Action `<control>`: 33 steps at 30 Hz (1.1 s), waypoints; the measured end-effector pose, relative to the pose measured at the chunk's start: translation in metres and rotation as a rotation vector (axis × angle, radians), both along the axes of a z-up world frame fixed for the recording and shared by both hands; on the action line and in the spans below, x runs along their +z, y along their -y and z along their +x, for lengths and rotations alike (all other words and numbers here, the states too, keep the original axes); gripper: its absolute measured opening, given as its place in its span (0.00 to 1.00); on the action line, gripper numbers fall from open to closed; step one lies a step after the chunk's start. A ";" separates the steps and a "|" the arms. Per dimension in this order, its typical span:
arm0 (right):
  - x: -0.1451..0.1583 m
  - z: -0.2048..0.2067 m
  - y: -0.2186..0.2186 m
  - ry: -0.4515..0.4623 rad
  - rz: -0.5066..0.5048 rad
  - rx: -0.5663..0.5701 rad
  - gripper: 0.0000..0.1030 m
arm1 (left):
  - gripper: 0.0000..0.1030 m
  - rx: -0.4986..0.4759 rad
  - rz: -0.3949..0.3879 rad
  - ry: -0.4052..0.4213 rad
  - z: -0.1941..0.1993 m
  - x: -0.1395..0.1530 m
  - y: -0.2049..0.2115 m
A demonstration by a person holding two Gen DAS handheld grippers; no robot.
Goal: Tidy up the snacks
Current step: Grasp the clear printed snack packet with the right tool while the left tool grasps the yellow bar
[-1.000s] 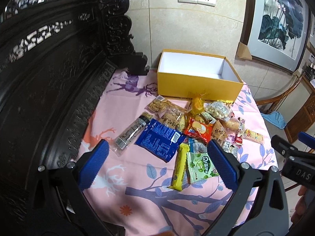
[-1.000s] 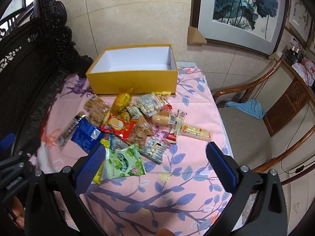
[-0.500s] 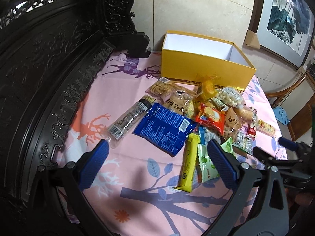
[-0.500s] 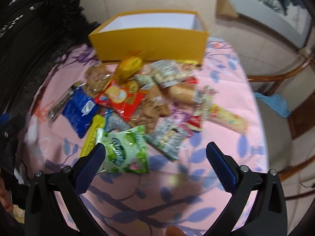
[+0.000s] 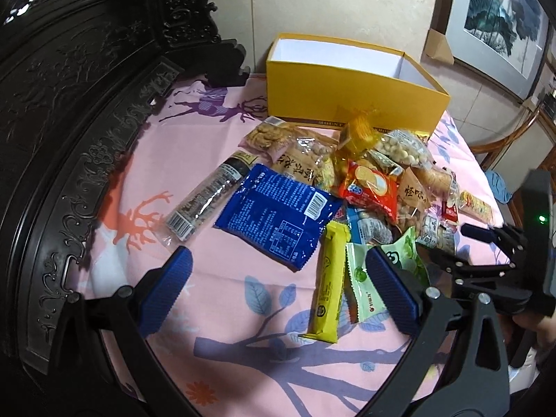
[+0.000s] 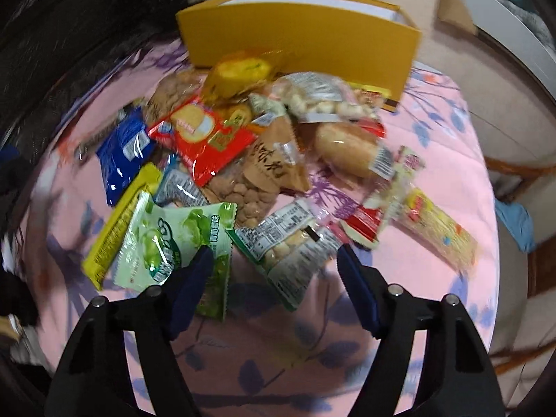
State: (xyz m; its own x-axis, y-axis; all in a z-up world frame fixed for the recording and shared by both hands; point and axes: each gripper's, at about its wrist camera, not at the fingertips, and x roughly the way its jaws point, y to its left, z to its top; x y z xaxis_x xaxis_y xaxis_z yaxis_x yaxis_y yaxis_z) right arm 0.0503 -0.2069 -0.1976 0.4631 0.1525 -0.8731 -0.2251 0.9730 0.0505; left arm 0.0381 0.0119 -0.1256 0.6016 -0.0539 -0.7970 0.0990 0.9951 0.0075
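A pile of snack packets lies on the pink tablecloth (image 5: 222, 299) in front of an open yellow box (image 5: 351, 100), which is empty inside. My left gripper (image 5: 278, 278) is open, low over the near edge, just short of a blue packet (image 5: 278, 215) and a yellow bar (image 5: 330, 278). My right gripper (image 6: 274, 271) is open, its jaws straddling a clear packet of white sweets (image 6: 288, 243), with a green packet (image 6: 173, 239) under its left finger. The right gripper also shows in the left wrist view (image 5: 486, 243).
A dark carved wooden bench back (image 5: 69, 104) rises along the table's left side. A red cracker packet (image 6: 205, 132), a bread roll (image 6: 344, 149) and a long pale bar (image 6: 438, 229) lie in the pile. A wooden chair (image 6: 521, 173) stands to the right.
Both grippers have moved forward and down toward the snack pile. The right gripper's jaws have narrowed and now frame the clear sweets packet. The right view is blurred by motion.
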 end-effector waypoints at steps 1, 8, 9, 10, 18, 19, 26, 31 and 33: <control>-0.003 0.004 -0.002 0.007 -0.018 0.030 0.73 | 0.98 -0.007 0.008 0.001 0.000 -0.002 0.001; -0.022 0.020 -0.003 0.022 -0.097 0.141 0.58 | 0.98 -0.022 0.016 -0.051 -0.003 -0.024 0.005; -0.022 0.021 -0.003 0.026 -0.100 0.152 0.55 | 0.98 -0.027 0.018 -0.057 -0.004 -0.027 0.006; -0.022 0.020 -0.003 0.029 -0.116 0.158 0.51 | 0.98 -0.031 0.020 -0.062 -0.004 -0.029 0.006; -0.007 0.009 -0.007 0.084 -0.142 0.192 0.21 | 0.98 -0.141 0.048 -0.080 -0.005 -0.056 0.034; -0.005 0.009 -0.006 0.085 -0.132 0.182 0.20 | 0.98 -0.162 0.056 -0.089 -0.004 -0.063 0.040; 0.003 0.001 0.001 0.061 -0.080 0.114 0.19 | 0.98 -0.256 0.117 -0.084 -0.007 -0.088 0.058; 0.004 -0.004 0.004 0.052 -0.049 0.090 0.19 | 0.98 -0.212 0.113 -0.076 -0.007 -0.086 0.043; 0.003 -0.004 0.003 0.052 -0.051 0.094 0.19 | 0.92 -0.204 0.119 -0.085 -0.005 -0.091 0.039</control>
State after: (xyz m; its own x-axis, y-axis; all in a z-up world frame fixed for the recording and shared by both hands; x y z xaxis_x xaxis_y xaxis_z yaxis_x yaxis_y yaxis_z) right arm 0.0468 -0.2096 -0.1949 0.4939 0.1536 -0.8559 -0.3163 0.9486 -0.0123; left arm 0.0333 -0.0269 -0.2162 0.5181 -0.0705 -0.8524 0.3033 0.9470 0.1060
